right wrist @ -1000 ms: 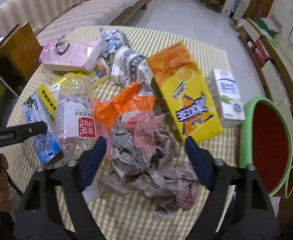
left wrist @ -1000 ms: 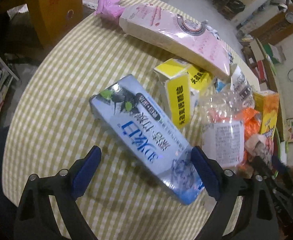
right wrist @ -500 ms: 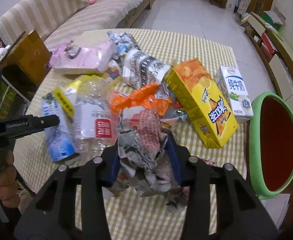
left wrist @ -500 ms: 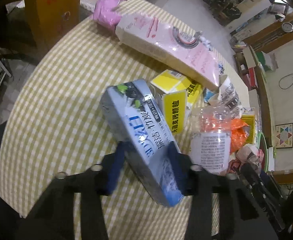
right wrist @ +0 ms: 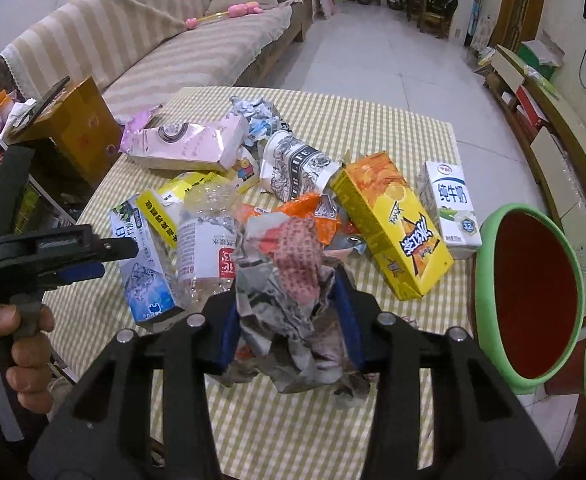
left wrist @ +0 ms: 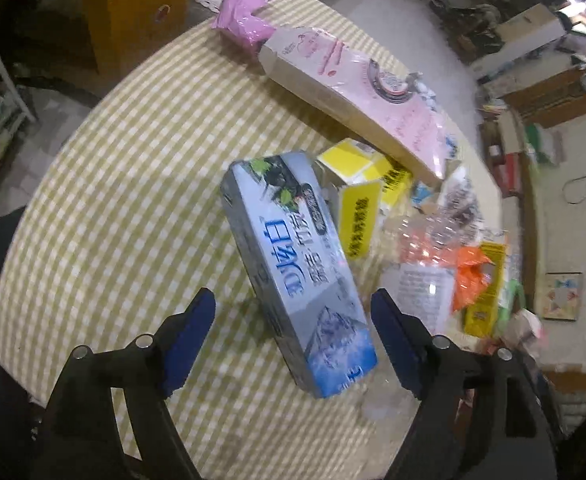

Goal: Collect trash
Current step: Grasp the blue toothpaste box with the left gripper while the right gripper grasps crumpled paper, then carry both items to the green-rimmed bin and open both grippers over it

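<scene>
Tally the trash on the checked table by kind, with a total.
Boxes and cartons: 5 (blue, two-tone yellow, pink, orange-and-yellow, milk)
Plastic bottles: 1
Paper cups: 1
Orange wrappers: 1
Crumpled paper wads: 2
Total: 10

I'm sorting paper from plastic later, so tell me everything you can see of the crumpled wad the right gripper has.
The crumpled wad looks like newspaper: grey printed sheets, with a pinkish-red dotted patch on top. It is scrunched into an uneven lump with ragged ends hanging below the right gripper, whose blue pads pinch it from both sides. It sits in front of the clear plastic bottle and orange wrapper, above the checked tablecloth. Whether it touches them cannot be told.
</scene>
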